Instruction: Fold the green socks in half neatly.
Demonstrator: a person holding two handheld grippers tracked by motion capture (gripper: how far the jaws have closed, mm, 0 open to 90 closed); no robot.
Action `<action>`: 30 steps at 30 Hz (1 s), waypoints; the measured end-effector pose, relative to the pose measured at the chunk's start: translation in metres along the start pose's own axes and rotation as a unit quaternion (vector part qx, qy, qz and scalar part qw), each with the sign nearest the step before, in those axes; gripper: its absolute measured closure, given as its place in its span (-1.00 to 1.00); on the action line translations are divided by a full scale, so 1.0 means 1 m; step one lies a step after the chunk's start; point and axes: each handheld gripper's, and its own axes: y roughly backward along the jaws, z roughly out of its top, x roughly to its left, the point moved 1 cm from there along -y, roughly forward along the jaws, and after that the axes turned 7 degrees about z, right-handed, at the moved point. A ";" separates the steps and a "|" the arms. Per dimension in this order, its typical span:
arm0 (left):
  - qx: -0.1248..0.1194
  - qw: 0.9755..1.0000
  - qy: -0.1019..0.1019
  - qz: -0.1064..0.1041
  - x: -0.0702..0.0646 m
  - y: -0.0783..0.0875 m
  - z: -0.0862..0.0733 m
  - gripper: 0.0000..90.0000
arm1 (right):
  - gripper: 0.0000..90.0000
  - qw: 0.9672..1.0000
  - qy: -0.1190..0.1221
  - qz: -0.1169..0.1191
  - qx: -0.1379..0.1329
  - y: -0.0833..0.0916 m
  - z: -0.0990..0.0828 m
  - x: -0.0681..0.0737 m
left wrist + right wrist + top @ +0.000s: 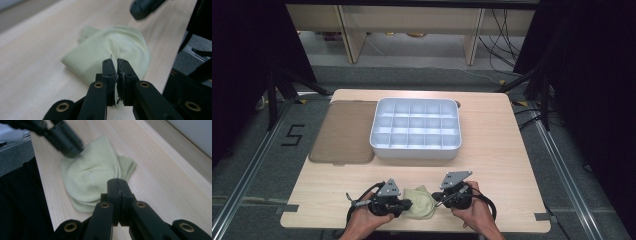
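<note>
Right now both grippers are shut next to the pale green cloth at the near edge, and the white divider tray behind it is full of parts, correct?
Not quite: the white divider tray is empty, as the high view shows. The rest holds: left gripper and right gripper are shut beside the pale green cloth at the table's near edge.

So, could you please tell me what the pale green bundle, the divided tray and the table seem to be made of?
The bundle looks like soft, matte knit fabric: it creases and folds, possibly socks. The tray seems to be moulded plastic, white and smooth with a slight sheen and rounded corners. The table shows a light wood grain, likely laminate or veneer, though the look leaves that open.
</note>
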 end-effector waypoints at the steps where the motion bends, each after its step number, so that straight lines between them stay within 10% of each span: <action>1: -0.002 1.000 0.007 0.006 0.003 0.000 0.002 0.88 | 1.00 1.000 -0.002 0.003 0.002 -0.002 0.001 0.001; 18: 0.023 0.999 -0.005 0.029 0.019 -0.019 0.001 0.88 | 1.00 1.000 0.005 0.020 0.023 -0.025 0.002 -0.004; 25: -0.002 1.000 0.015 0.023 0.020 -0.007 0.006 0.73 | 1.00 1.000 0.005 0.017 0.010 -0.017 0.006 -0.001; 30: 0.023 0.998 0.053 0.015 0.017 0.004 -0.003 0.38 | 1.00 1.000 0.014 0.018 0.010 -0.023 0.007 0.001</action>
